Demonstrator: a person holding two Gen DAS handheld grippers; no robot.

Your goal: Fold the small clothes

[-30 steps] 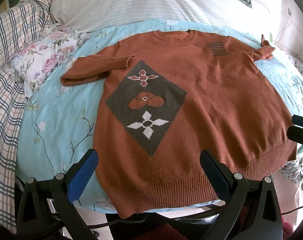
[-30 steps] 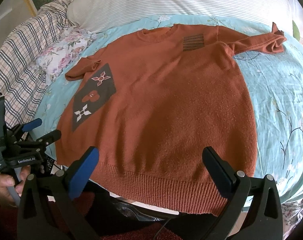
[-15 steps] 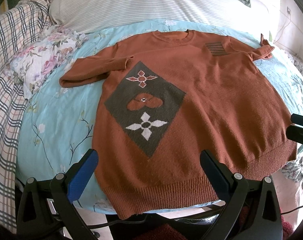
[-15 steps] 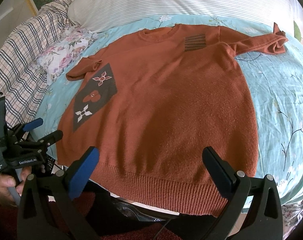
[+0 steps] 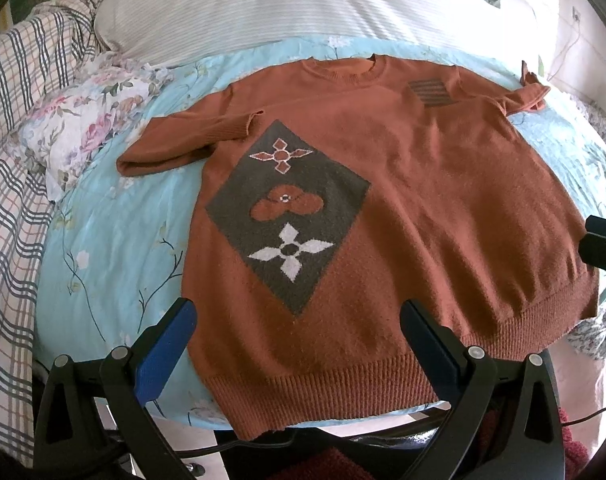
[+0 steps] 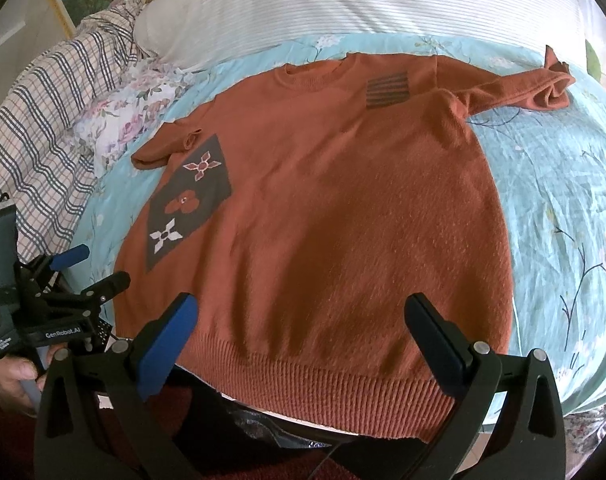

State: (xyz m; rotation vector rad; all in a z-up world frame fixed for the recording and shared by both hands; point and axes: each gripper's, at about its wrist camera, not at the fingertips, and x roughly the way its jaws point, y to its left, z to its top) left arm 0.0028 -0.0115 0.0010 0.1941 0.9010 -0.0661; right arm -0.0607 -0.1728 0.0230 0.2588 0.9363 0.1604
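A rust-orange knit sweater (image 5: 415, 200) lies flat, front up, on a light blue floral bedsheet (image 5: 115, 240), with a dark diamond patch (image 5: 287, 208) on its chest. Its left sleeve (image 5: 191, 140) is folded inward; the right sleeve (image 6: 519, 88) stretches out, cuff crumpled. My left gripper (image 5: 295, 320) hovers open over the hem (image 5: 335, 384) at the lower left. My right gripper (image 6: 303, 316) is open above the hem's (image 6: 327, 384) middle. In the right wrist view the left gripper (image 6: 91, 272) shows at the left, held by a hand (image 6: 15, 372).
A white striped pillow (image 5: 283, 4) lies beyond the collar. A floral cloth (image 5: 83, 120) and a plaid blanket (image 5: 11, 160) lie at the left. The bed's near edge runs just under the hem, with dark floor (image 6: 263, 440) below it. Bare sheet (image 6: 563, 200) lies to the sweater's right.
Both wrist views have shifted slightly; the sweater lies just as before and both grippers stay open.
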